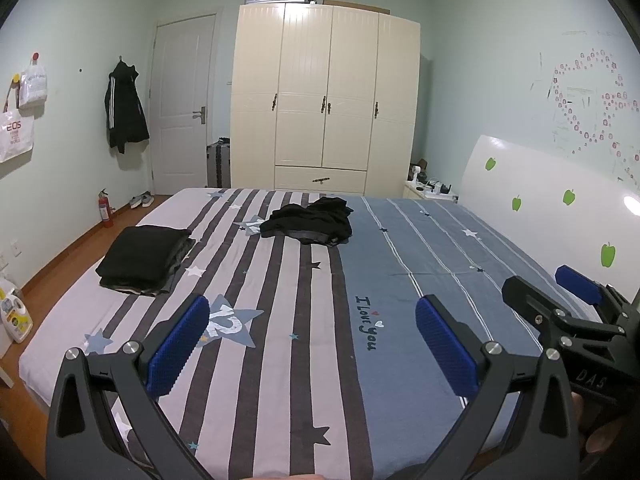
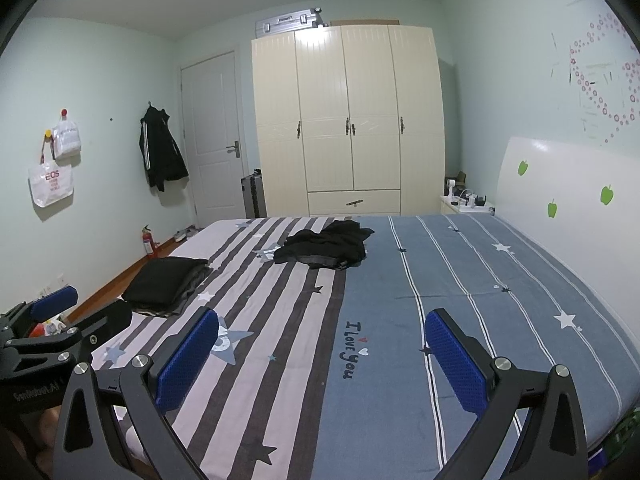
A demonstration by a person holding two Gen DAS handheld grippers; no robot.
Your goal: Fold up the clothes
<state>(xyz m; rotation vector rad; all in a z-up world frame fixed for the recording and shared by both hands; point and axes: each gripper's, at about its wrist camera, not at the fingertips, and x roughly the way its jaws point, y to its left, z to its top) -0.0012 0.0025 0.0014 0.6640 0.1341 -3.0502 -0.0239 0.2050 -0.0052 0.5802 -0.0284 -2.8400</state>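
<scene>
bed (image 1: 420,264) mostly bare; folded black stack (image 1: 146,258) at 10 o'clock; crumpled black garment (image 1: 308,220) at 12, far side; left gripper (image 1: 312,340) and right gripper (image 2: 322,354) both spread wide, empty; between-items step I'd say; next: reach forward, pinch garment edges

Dim, cool indoor light fills the room, with a bluish cast over walls and bed (image 1: 304,360). Glare flares off the glossy white headboard (image 1: 634,205) near its right edge and off the wardrobe (image 2: 320,36) top. Shadows are soft and faint. Fisheye distortion bows the walls and bed edges, and black vignetting cuts every corner. Focus is fairly sharp throughout, slightly softer at the rims.
</scene>
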